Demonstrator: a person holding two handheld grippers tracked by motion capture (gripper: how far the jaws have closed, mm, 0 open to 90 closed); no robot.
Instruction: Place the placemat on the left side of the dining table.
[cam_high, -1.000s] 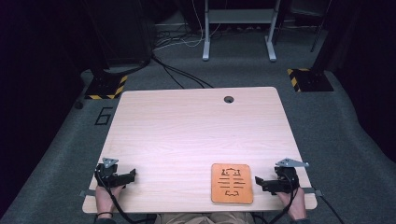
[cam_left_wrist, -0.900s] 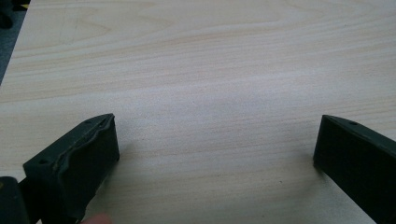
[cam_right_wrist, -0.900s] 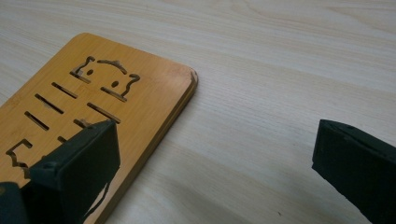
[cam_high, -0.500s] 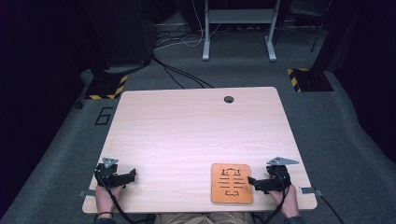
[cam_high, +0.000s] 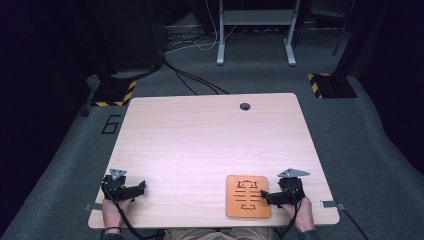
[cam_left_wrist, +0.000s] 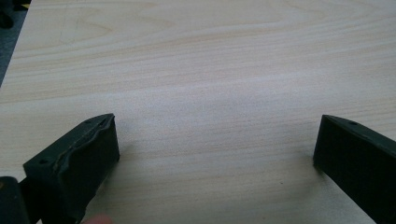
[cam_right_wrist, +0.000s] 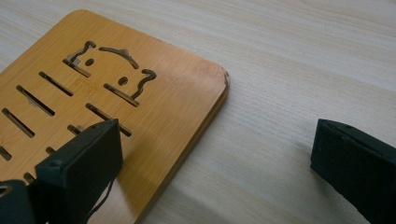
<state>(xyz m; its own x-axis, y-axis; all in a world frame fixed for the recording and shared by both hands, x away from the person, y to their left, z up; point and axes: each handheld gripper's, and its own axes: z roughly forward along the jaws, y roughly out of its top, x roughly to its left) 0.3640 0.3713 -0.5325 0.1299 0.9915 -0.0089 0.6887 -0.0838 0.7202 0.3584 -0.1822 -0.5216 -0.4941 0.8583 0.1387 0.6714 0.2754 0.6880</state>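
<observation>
I see the right claw (cam_high: 263, 196) wide open, holding nothing: one jaw over the right edge of the orange slotted wooden board (cam_high: 248, 196), the other over bare tabletop (cam_high: 210, 135). Board lies flat near the front edge. Left claw (cam_high: 142, 187) also wide open, empty, front-left corner.

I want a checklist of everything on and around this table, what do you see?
Surface: light wooden table, round hole near the far edge.
Job's things: orange wooden board with cut-out slots, flat near the front edge.
Clutter: nothing seen.
Tongs: left tongs open over bare wood; right tongs open, one jaw above the board's corner, the other over bare table.
Cables: black ones on the floor; one trailing from each tool.
Surroundings: grey carpet, metal frame legs, yellow-black striped pads.
</observation>
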